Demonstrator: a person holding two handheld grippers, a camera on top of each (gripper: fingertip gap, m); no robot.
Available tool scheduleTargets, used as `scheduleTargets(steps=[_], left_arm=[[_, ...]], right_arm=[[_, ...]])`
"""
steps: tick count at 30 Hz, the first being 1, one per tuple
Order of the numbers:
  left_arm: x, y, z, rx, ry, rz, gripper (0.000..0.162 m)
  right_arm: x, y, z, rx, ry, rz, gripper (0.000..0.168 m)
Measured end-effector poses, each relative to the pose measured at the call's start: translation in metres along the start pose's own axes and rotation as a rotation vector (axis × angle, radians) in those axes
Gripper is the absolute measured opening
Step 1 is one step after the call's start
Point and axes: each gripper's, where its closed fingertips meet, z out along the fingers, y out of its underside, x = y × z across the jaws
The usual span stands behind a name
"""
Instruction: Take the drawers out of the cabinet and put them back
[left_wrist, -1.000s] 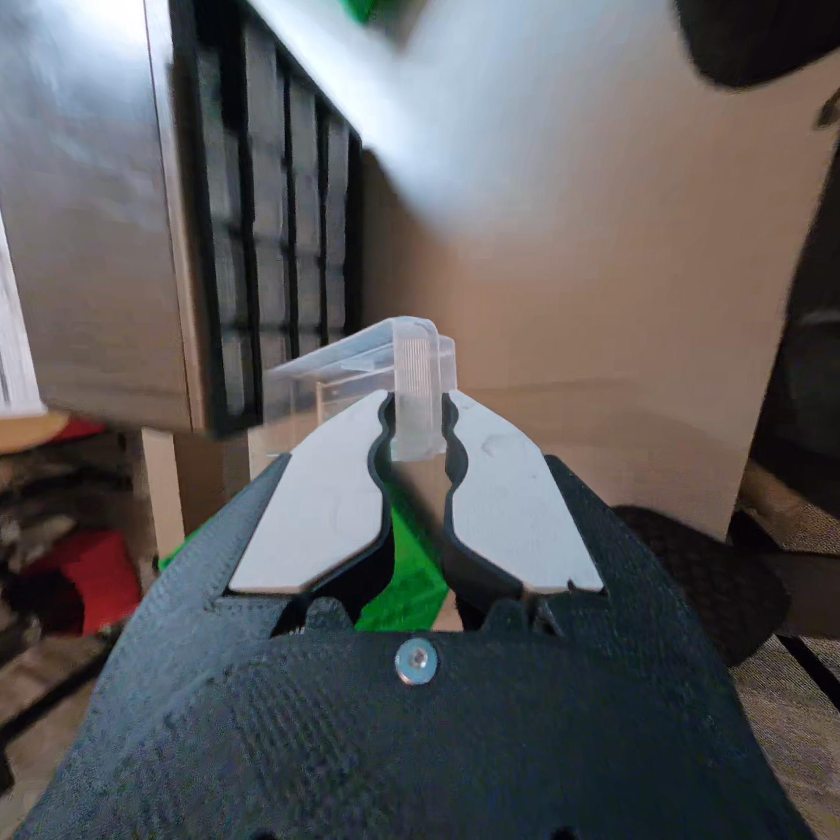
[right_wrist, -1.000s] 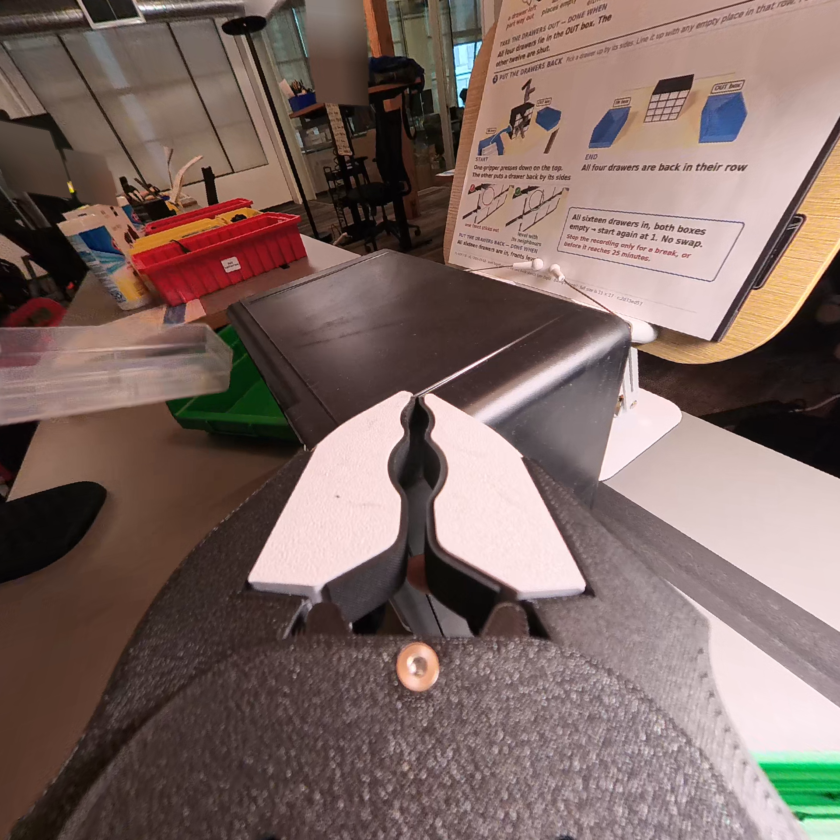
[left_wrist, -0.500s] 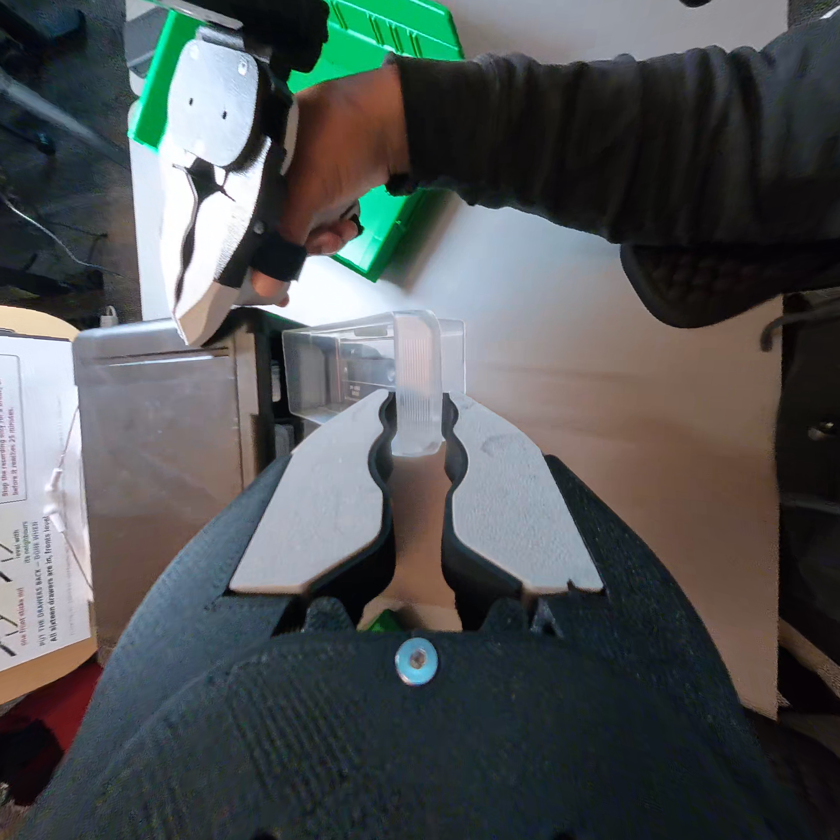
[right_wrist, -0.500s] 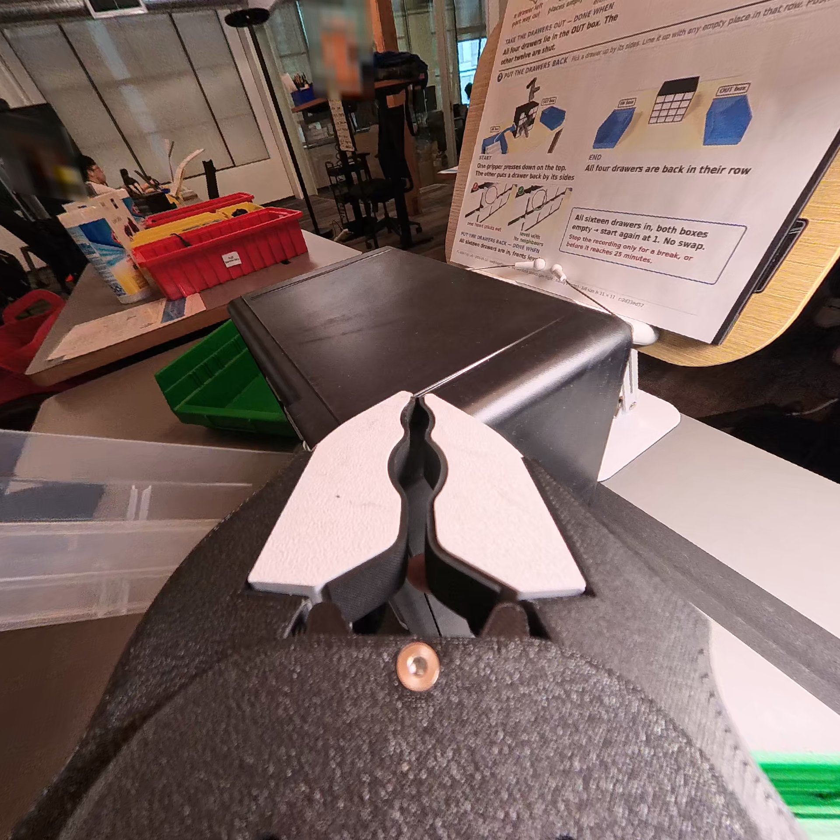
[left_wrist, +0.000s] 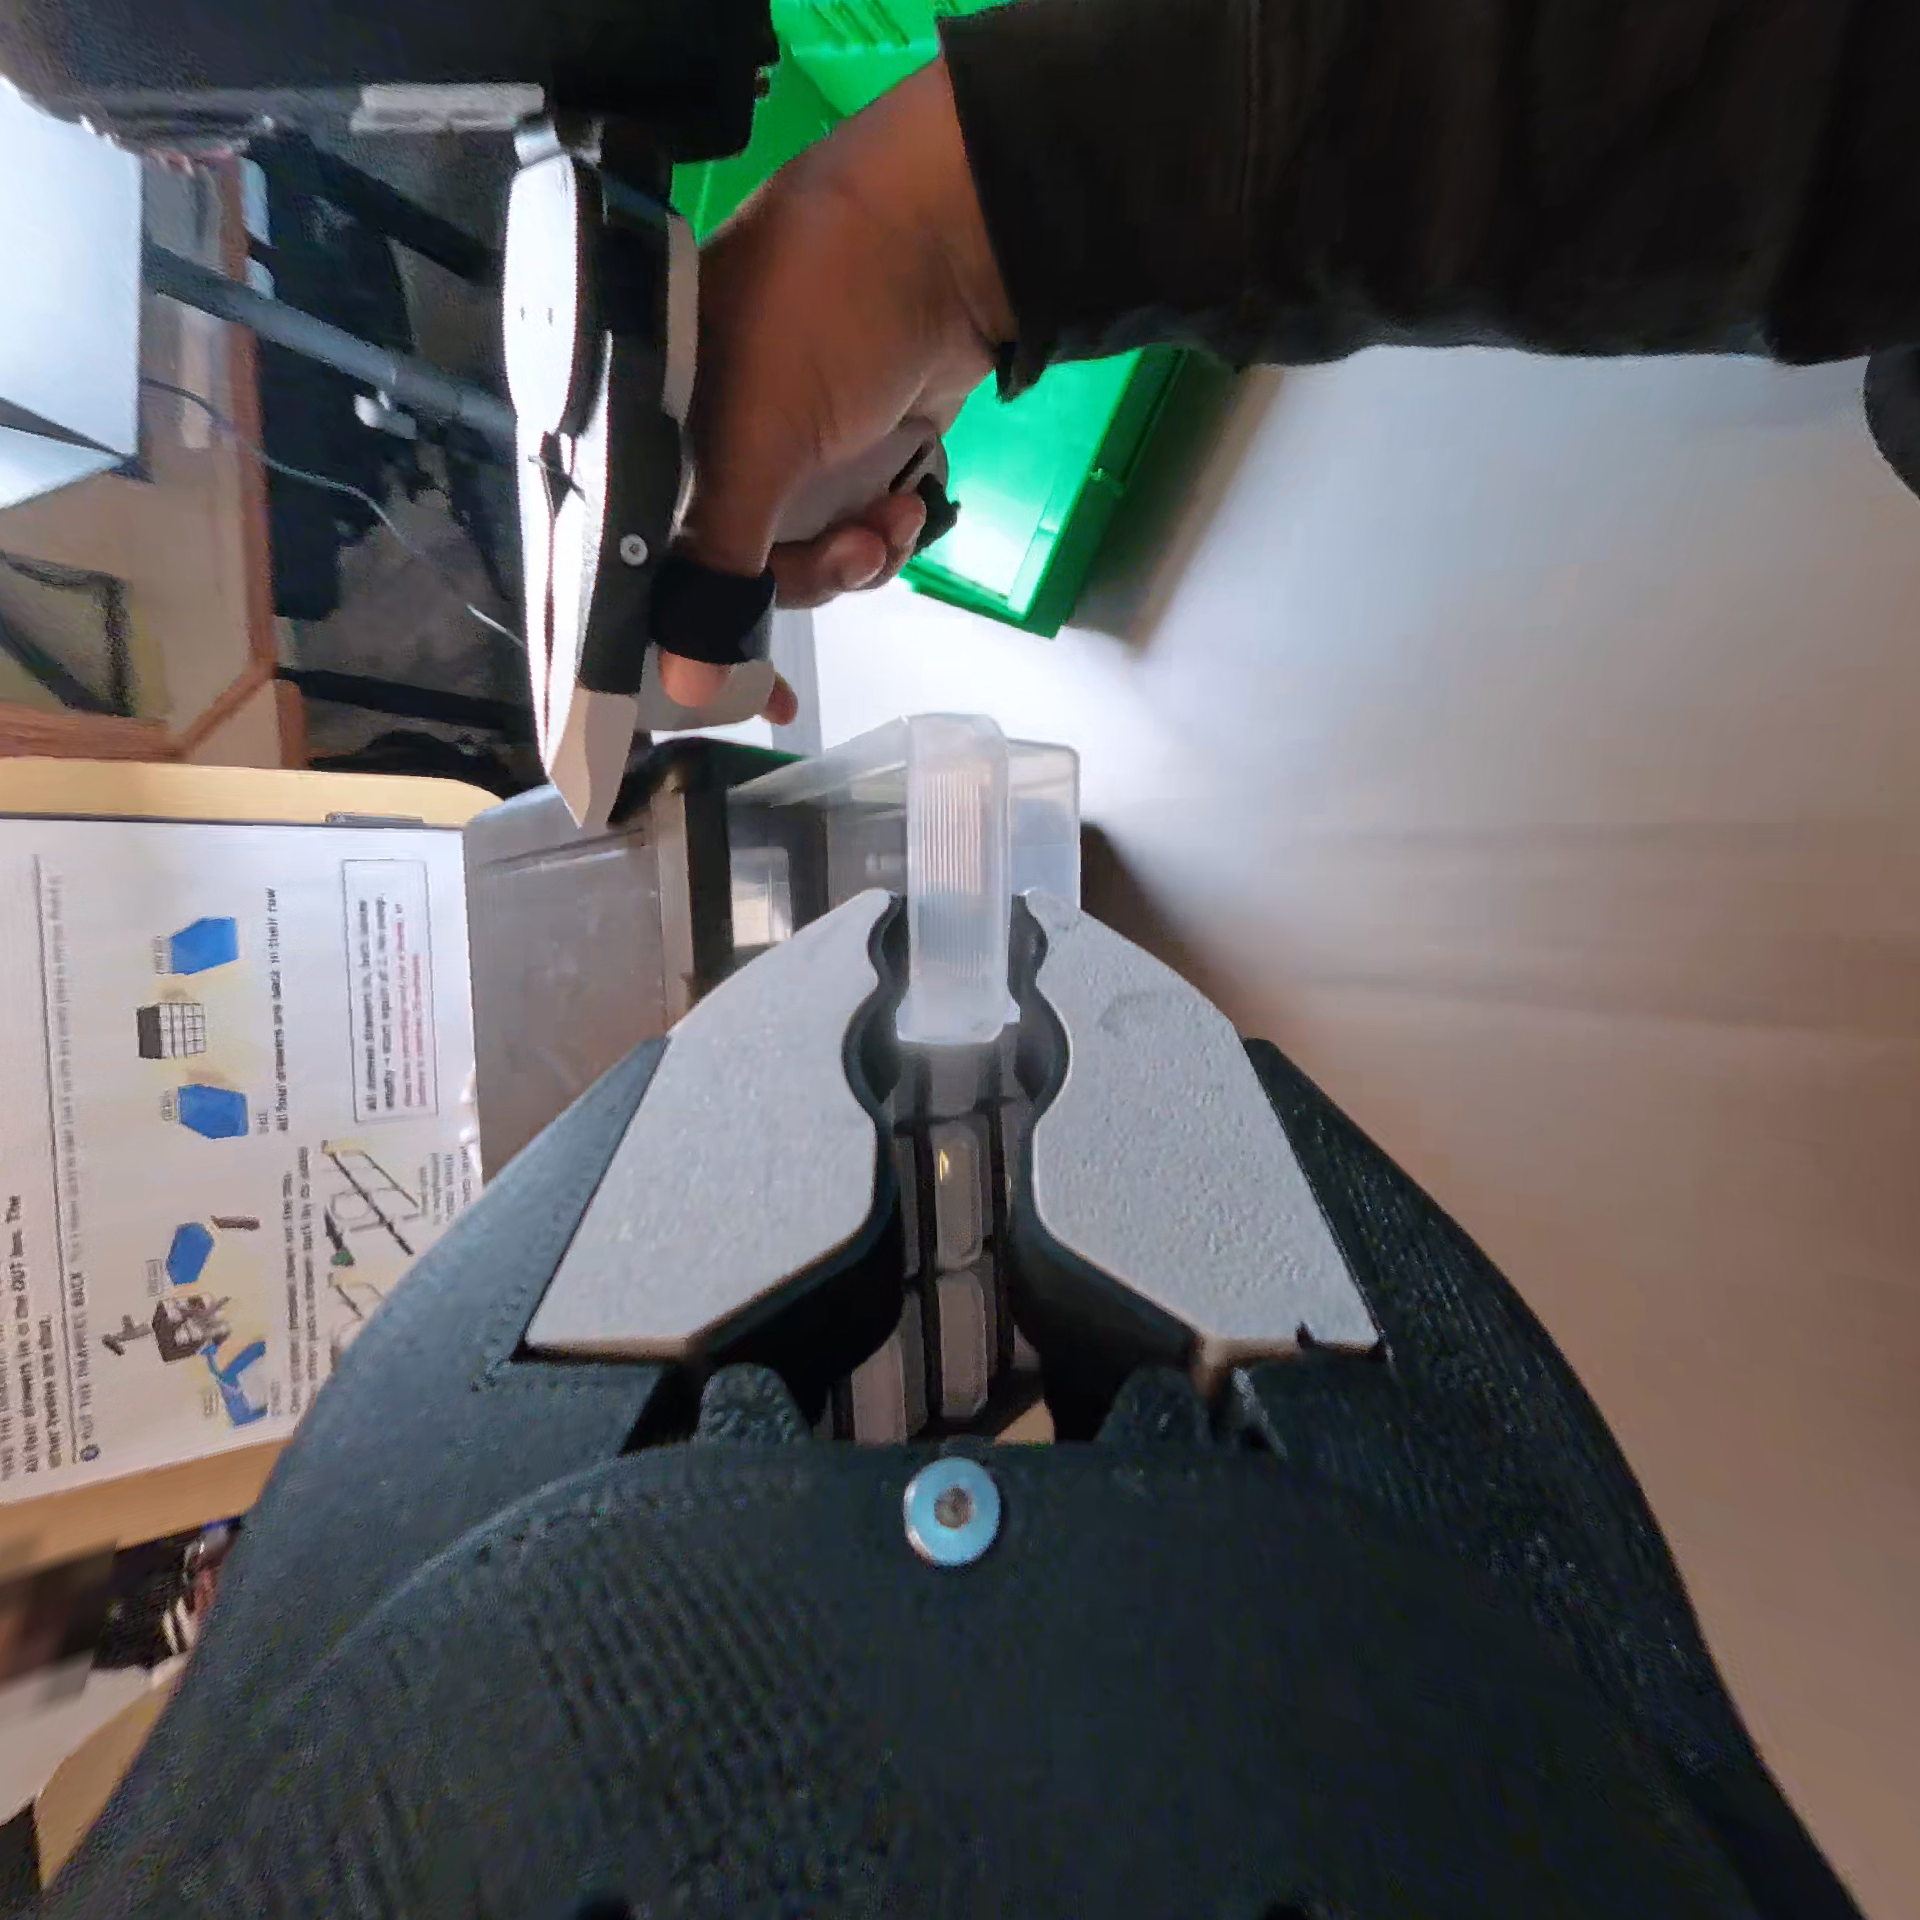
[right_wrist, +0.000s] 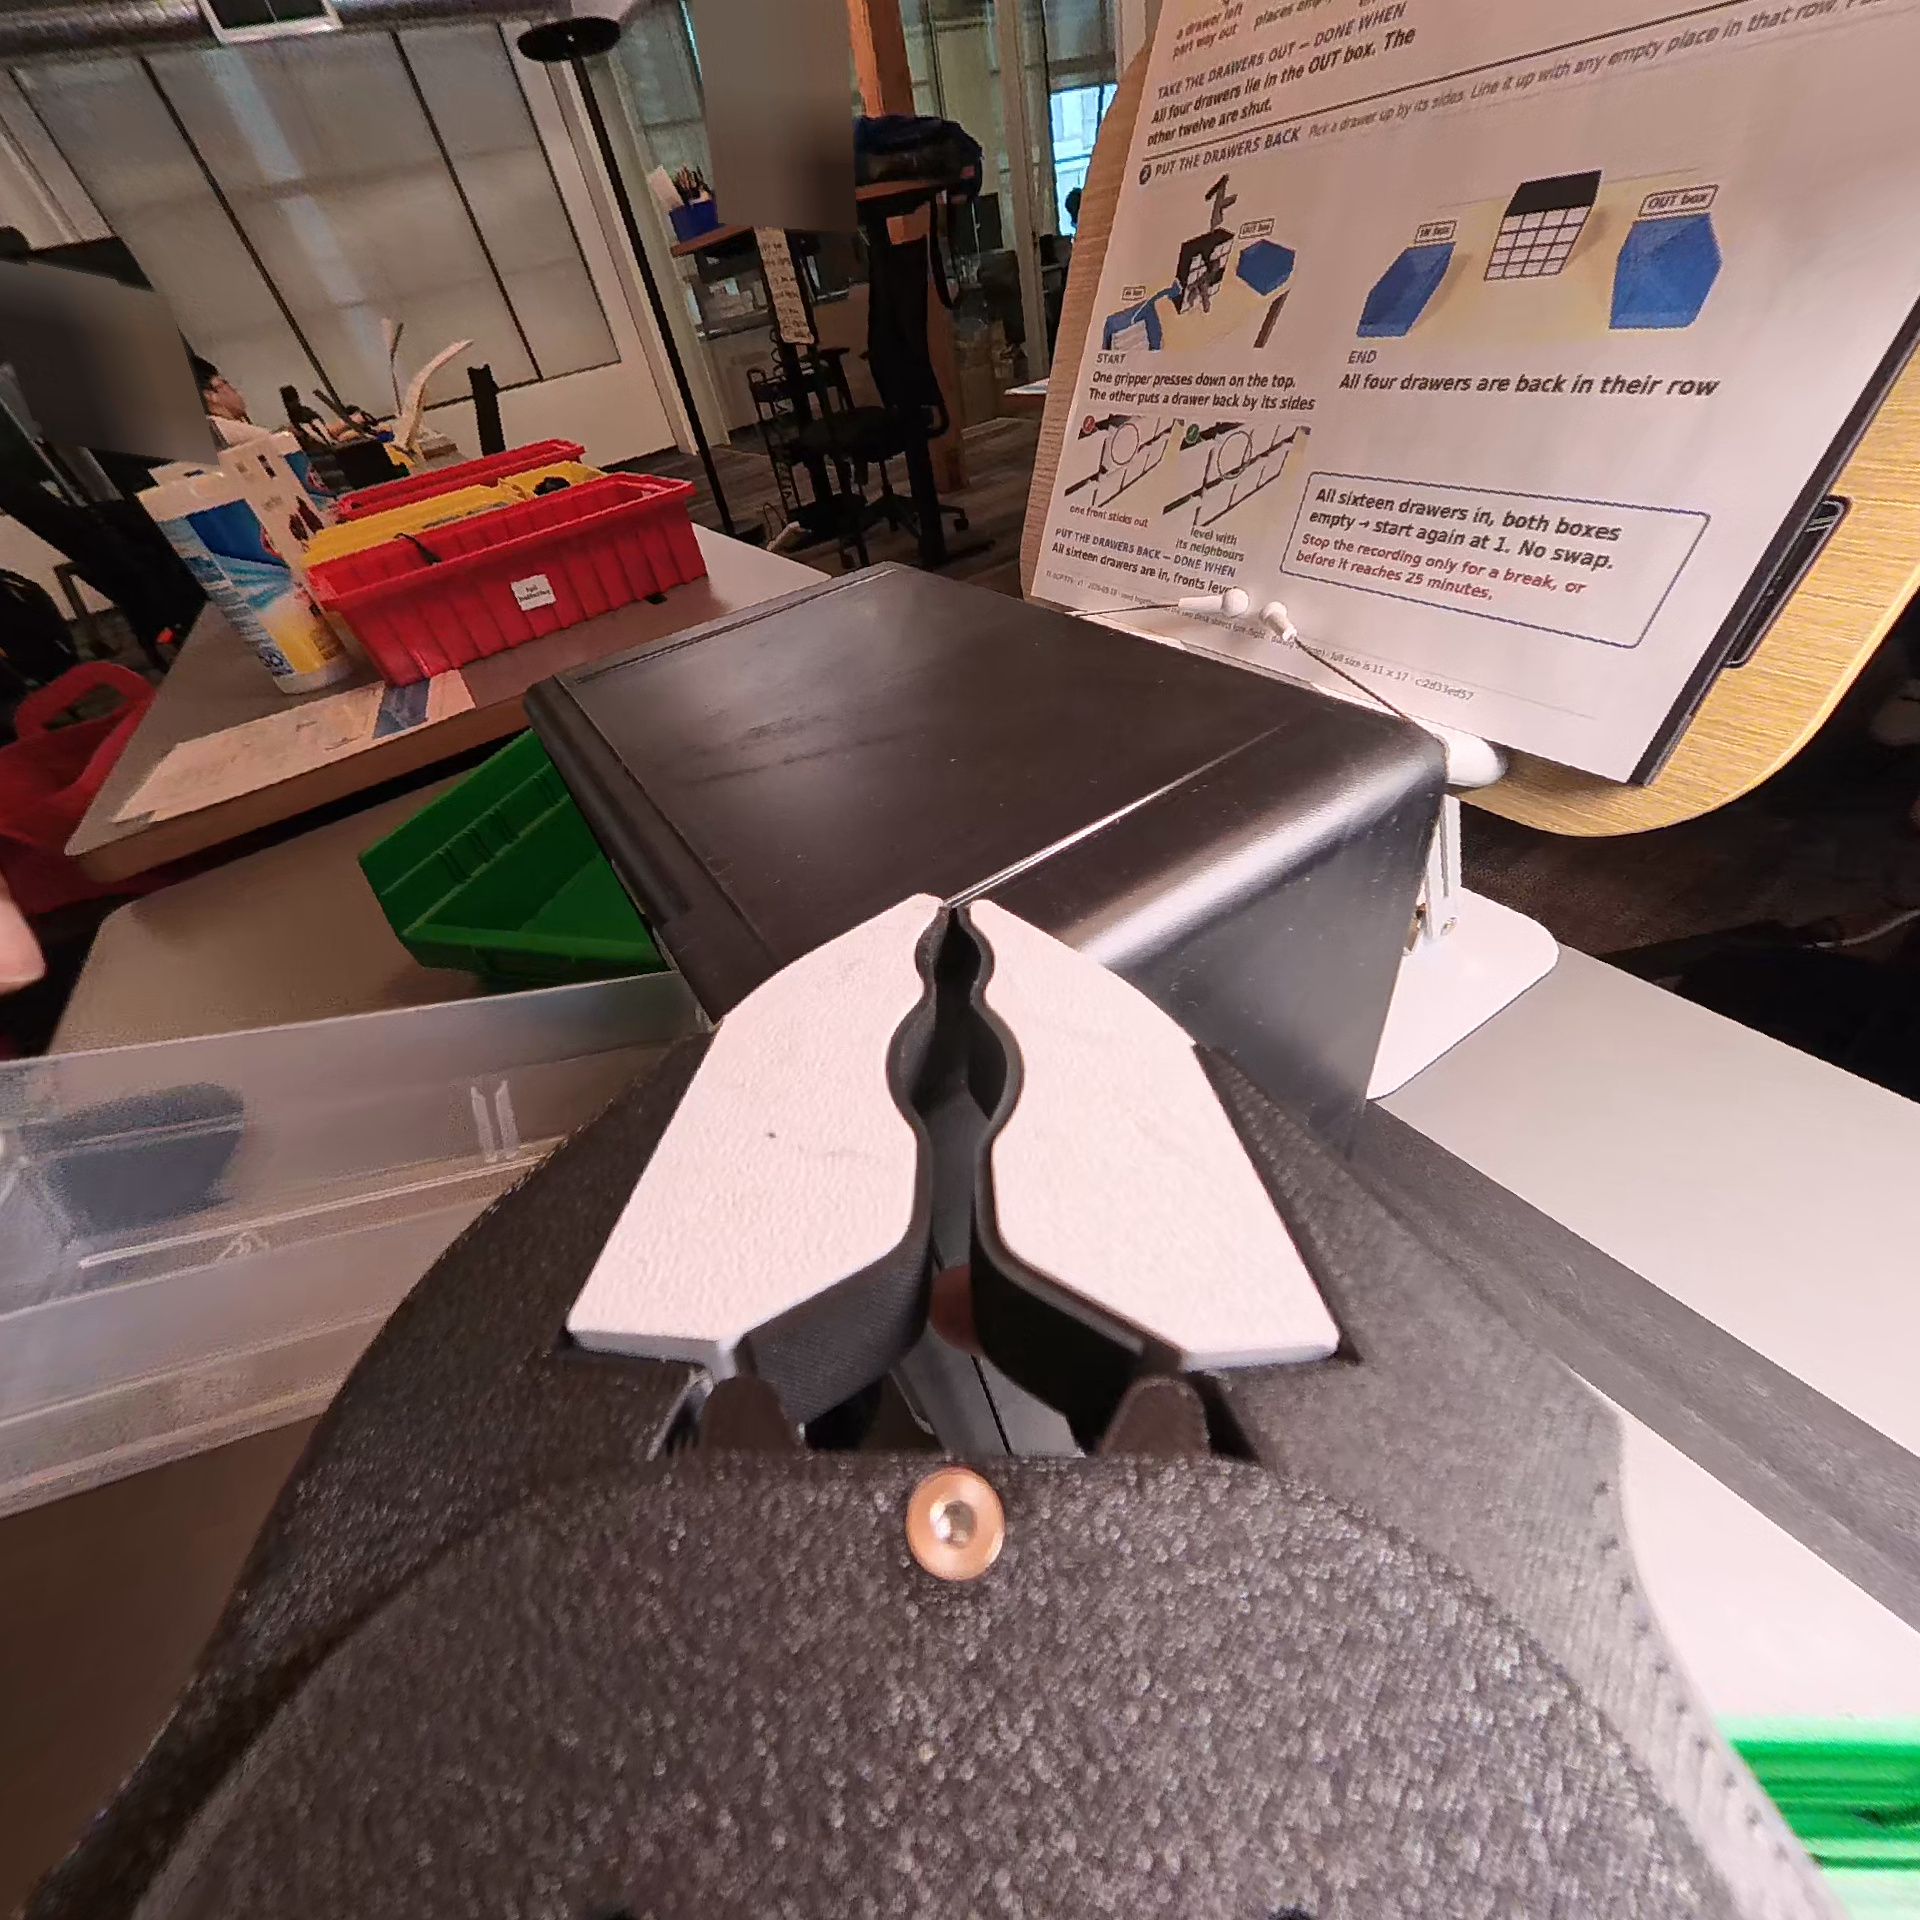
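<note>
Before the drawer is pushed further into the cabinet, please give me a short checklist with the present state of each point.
1. Left gripper fingers shut on the clear drawer handle: ok.
2. Right gripper shut and resting on the cabinet top: ok.
3. Drawer front end at the cabinet face: ok.
4. Drawer lined up with an empty slot: cannot tell.
5. Drawer level, not tilted: cannot tell.
6. Green bin clear of the drawer: ok.
</note>
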Motion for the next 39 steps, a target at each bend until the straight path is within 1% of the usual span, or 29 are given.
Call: scheduleTargets(steps=[1, 6, 10, 13, 20, 23, 24, 27, 28, 30, 32, 35, 39], left_arm=[[0.002, -0.001, 0.001, 0.03, -0.017, 0.003, 0.018], [0.011, -0.004, 0.01, 0.1, -0.102, 0.045, 0.018], [0.018, 0.001, 0.021, 0.075, -0.196, 0.158, 0.018], [0.015, 0.014, 0.033, 0.039, -0.261, 0.192, 0.018], [-0.024, 0.031, 0.057, 0.048, -0.322, 0.039, 0.021], [-0.044, 0.037, 0.069, 0.046, -0.398, 0.013, 0.027], [-0.05, 0.039, 0.071, 0.059, -0.421, -0.005, 0.031], [-0.056, 0.038, 0.075, 0.138, -0.479, -0.029, 0.031], [-0.057, 0.038, 0.075, 0.161, -0.52, -0.02, 0.032], [-0.06, 0.037, 0.071, 0.215, -0.626, 0.0, 0.039], [-0.06, 0.038, 0.067, 0.269, -0.699, -0.003, 0.04], [-0.052, 0.033, 0.063, 0.35, -0.76, 0.044, 0.032], [-0.035, 0.024, 0.06, 0.421, -0.808, 0.161, 0.015]], right_arm=[[0.0, 0.0, 0.0, 0.0, -0.002, 0.0, 0.0], [0.0, 0.0, 0.0, -0.002, 0.002, -0.002, 0.0], [-0.001, 0.001, -0.001, -0.008, 0.001, -0.008, 0.0], [-0.001, 0.0, -0.002, -0.009, -0.002, -0.009, 0.0], [-0.001, 0.0, -0.002, -0.009, 0.001, -0.01, 0.0], [-0.001, 0.0, -0.002, -0.005, -0.001, -0.005, 0.0], [-0.001, 0.0, -0.002, -0.004, -0.002, -0.004, 0.0], [0.0, 0.0, -0.002, -0.001, 0.002, -0.004, 0.0], [0.0, 0.0, -0.002, 0.0, -0.003, -0.001, 0.0], [0.0, 0.0, -0.002, 0.002, -0.009, 0.004, 0.0], [0.0, 0.0, -0.002, 0.003, -0.011, 0.005, 0.0], [0.0, 0.0, -0.002, 0.003, -0.012, 0.005, 0.0], [0.0, 0.0, -0.002, 0.006, -0.019, 0.01, 0.0]])
